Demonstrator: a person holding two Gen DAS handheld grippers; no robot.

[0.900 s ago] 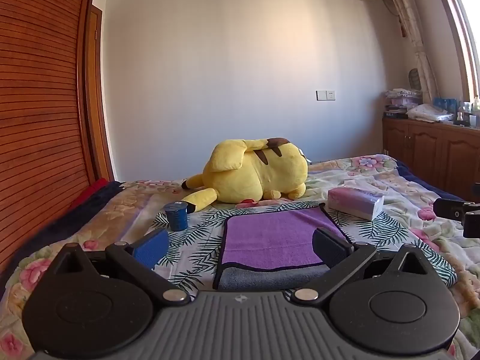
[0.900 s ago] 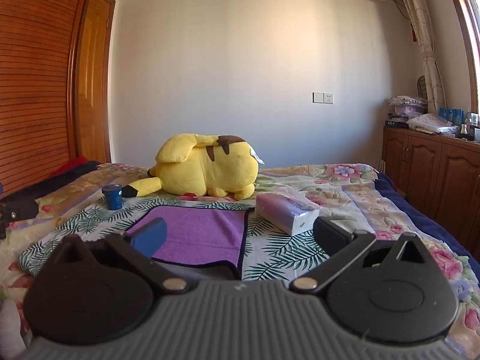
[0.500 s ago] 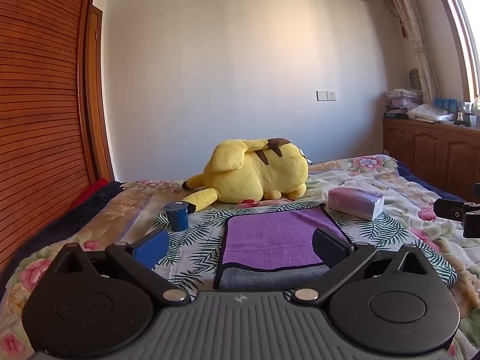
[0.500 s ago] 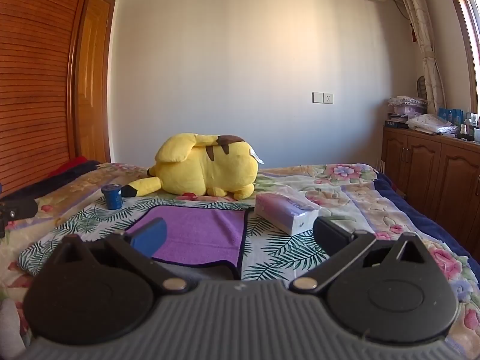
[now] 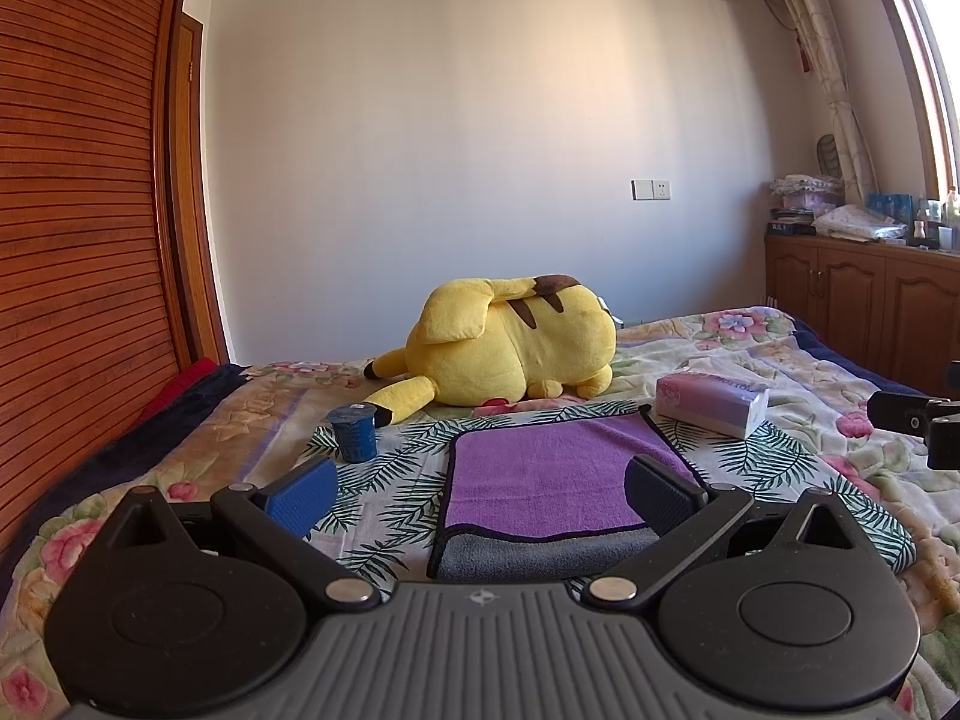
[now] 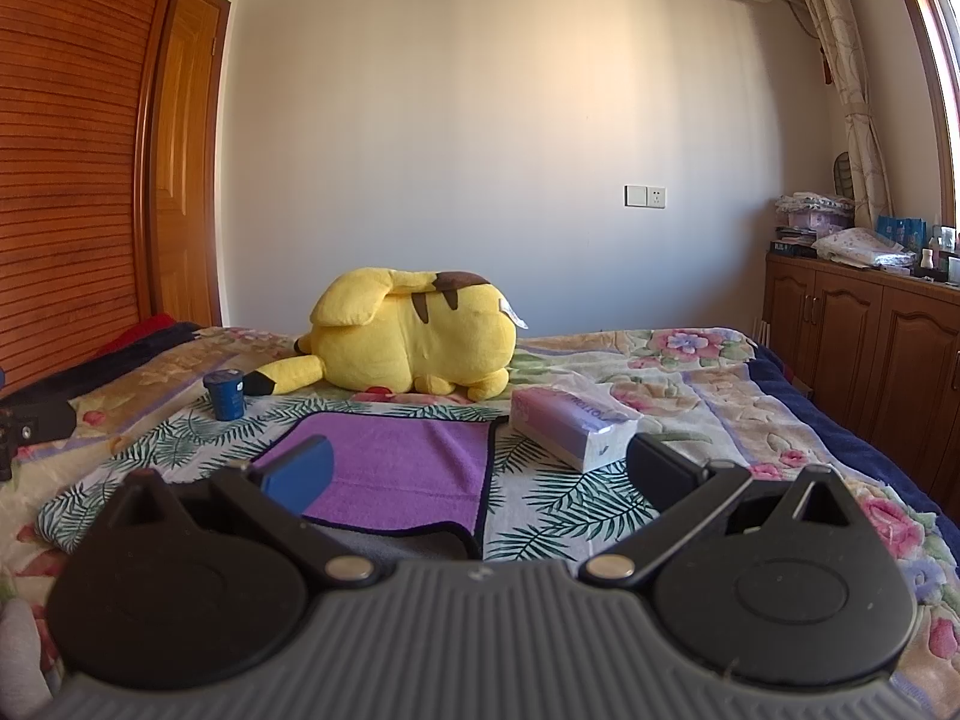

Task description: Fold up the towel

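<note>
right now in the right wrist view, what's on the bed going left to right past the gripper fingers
blue cup → yellow plush toy → tissue pack. The purple towel spreads beneath the first two, so it has no clean place in the order.

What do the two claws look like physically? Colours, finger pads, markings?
Both look identical. Left claw and right claw each have a ribbed grey body with a small round emblem at centre, two black rounded side housings with triangular cut-outs, and black linkage arms on silver pivot pins. One finger pad is blue, the other black. No cables or sleeves visible.
</note>
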